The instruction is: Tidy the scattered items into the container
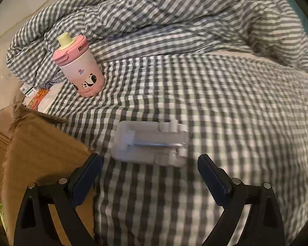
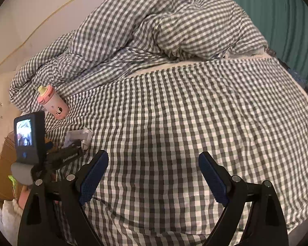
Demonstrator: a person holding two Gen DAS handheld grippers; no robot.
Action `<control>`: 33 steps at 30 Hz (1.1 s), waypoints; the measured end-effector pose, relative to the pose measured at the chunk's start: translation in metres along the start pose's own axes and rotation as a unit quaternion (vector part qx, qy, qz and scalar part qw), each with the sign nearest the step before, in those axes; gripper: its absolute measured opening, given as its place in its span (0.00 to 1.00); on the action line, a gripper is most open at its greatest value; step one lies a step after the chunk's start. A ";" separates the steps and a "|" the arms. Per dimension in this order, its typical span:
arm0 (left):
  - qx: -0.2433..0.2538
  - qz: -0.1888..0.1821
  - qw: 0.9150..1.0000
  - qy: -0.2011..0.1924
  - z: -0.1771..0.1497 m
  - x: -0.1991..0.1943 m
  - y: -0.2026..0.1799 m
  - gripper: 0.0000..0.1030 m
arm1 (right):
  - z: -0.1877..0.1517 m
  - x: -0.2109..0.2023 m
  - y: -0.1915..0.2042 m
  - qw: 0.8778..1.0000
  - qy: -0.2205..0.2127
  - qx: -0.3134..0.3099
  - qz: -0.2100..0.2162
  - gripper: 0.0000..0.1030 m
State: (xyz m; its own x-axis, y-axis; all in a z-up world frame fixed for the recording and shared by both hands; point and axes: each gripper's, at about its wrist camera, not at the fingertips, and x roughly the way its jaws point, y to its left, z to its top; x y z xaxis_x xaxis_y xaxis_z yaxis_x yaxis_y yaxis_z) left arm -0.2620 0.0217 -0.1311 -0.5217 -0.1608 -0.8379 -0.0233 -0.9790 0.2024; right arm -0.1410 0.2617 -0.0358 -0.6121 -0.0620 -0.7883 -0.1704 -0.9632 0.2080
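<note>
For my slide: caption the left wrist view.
Open left gripper above a white plastic item on checked bedding, pink cup behind.

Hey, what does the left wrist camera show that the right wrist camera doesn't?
Only the left wrist view shows the printed packets lying past the cardboard box, and the open left gripper hovering just short of the white plastic item. Only the right wrist view shows the open right gripper over bare sheet, the left gripper's camera unit and the teal curtain. Both show the pink panda cup, the box, the white item and the rumpled checked duvet.
</note>
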 end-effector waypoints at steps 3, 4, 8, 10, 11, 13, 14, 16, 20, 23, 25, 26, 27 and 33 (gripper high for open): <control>0.000 -0.009 1.000 0.009 -0.003 0.013 -0.002 0.94 | 0.001 0.015 0.000 1.000 0.010 0.003 0.003 0.87; -0.001 -0.012 1.000 0.014 -0.004 0.017 -0.003 0.94 | 0.001 0.019 0.000 1.000 0.014 0.004 0.005 0.87; -0.018 -0.018 0.999 0.031 -0.003 0.036 -0.002 0.94 | -0.002 0.035 0.004 1.000 0.027 0.001 0.006 0.87; -0.045 -0.027 0.998 0.039 0.000 0.048 0.002 1.00 | -0.004 0.042 0.005 0.999 0.035 -0.003 0.006 0.87; -0.058 -0.030 0.997 0.040 0.000 0.054 0.005 1.00 | -0.005 0.045 0.005 0.999 0.038 -0.004 0.006 0.87; -0.062 -0.029 0.998 0.016 0.001 0.058 0.006 1.00 | -0.007 0.050 0.005 0.999 0.044 -0.006 0.006 0.87; -0.049 -0.021 0.999 0.004 0.003 0.059 0.002 1.00 | -0.007 0.053 0.005 0.999 0.047 -0.007 0.004 0.87; -0.033 -0.015 0.999 -0.005 0.005 0.062 -0.002 1.00 | -0.008 0.058 0.003 0.999 0.051 -0.007 0.001 0.87; -0.046 -0.036 0.998 0.003 0.010 0.066 0.005 1.00 | -0.009 0.065 0.001 0.998 0.058 -0.003 -0.002 0.87; -0.043 -0.043 0.998 0.005 0.014 0.061 0.004 0.93 | -0.010 0.067 0.002 0.998 0.060 -0.002 -0.004 0.87; -0.041 -0.043 0.998 0.010 0.015 0.057 0.003 0.92 | -0.010 0.066 0.003 0.998 0.060 -0.004 -0.003 0.87; -0.042 -0.043 0.998 0.013 0.014 0.055 0.004 0.92 | -0.010 0.065 0.004 0.998 0.059 -0.005 -0.003 0.87; -0.044 -0.044 0.998 0.015 0.013 0.052 0.005 0.92 | -0.010 0.064 0.005 0.998 0.058 -0.007 -0.002 0.87; -0.070 -0.057 0.996 0.021 0.002 0.027 0.016 0.91 | -0.009 0.056 0.012 0.998 0.053 -0.015 0.002 0.87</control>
State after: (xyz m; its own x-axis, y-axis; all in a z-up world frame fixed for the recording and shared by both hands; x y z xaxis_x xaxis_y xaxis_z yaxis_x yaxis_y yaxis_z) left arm -0.2786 0.0015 -0.1495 -0.4854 -0.0500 -0.8728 0.0408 -0.9986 0.0345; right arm -0.1703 0.2444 -0.0831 -0.5269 -0.0915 -0.8450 -0.1439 -0.9702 0.1948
